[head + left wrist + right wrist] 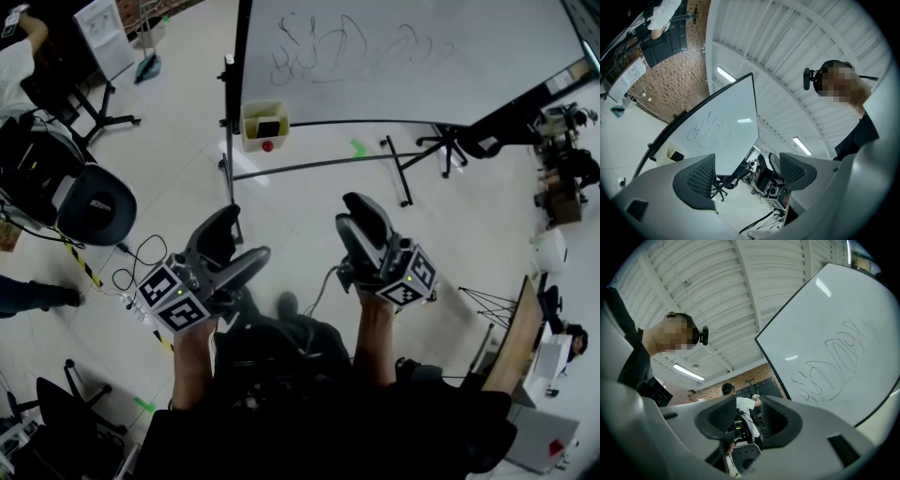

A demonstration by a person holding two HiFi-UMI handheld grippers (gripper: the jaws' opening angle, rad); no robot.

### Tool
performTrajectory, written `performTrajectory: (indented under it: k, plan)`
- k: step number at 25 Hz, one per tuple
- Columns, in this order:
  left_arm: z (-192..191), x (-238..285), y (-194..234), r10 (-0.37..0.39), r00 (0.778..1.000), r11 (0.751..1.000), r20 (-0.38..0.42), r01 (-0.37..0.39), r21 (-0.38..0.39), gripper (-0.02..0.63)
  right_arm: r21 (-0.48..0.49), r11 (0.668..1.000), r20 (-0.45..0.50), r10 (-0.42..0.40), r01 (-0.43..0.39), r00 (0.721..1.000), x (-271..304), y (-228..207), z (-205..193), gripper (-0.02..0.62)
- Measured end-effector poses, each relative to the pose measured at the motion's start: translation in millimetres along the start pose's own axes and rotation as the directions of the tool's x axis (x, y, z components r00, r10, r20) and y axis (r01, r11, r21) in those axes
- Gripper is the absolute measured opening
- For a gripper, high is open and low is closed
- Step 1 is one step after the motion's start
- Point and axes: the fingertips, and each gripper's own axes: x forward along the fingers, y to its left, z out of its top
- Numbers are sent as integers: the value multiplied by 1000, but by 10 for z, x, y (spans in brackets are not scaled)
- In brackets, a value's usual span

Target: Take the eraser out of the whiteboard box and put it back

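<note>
Reaching has yet to begin, I judge: your left gripper (234, 246) and right gripper (359, 225) both hang spread and empty; the eraser (270, 128) sits in the whiteboard box (249, 120) at 11 o'clock. Next, carry 1 gripper there.

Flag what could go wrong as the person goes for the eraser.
Both the left gripper and right gripper are open, empty and well short of the box. The eraser sits low between its walls, so a jaw may catch the rim and jolt it. The stand's legs lie across the floor on the way: a trip hazard.
</note>
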Motion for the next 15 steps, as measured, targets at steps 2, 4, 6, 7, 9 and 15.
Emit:
performTrajectory:
  k: [2, 4, 6, 7, 9, 15]
  plan:
    - [-84, 50, -70, 8, 1000, 1000, -5, -8, 1, 426, 1, 1000, 10, 9, -9, 1000, -105, 1, 55, 192]
    - [-168, 91, -160, 17, 1000, 1000, -9, -17, 5, 426, 1, 1000, 20, 19, -19, 1000, -219, 18, 113, 192]
    - [-238, 125, -261, 29, 1000, 1000, -7, -28, 12, 426, 4, 1000, 31, 31, -31, 999, -343, 44, 172, 192]
    - [-273, 139, -318, 35, 999, 999, -4, -35, 16, 426, 6, 999, 37, 36, -37, 999, -412, 59, 204, 192]
    - [-360, 158, -447, 49, 999, 998, 1, -49, 25, 426, 13, 999, 50, 49, -50, 998, -562, 98, 267, 192]
    - [-674, 187, -836, 116, 993, 992, 19, -117, 54, 426, 43, 993, 84, 103, -106, 991, -984, 205, 420, 192]
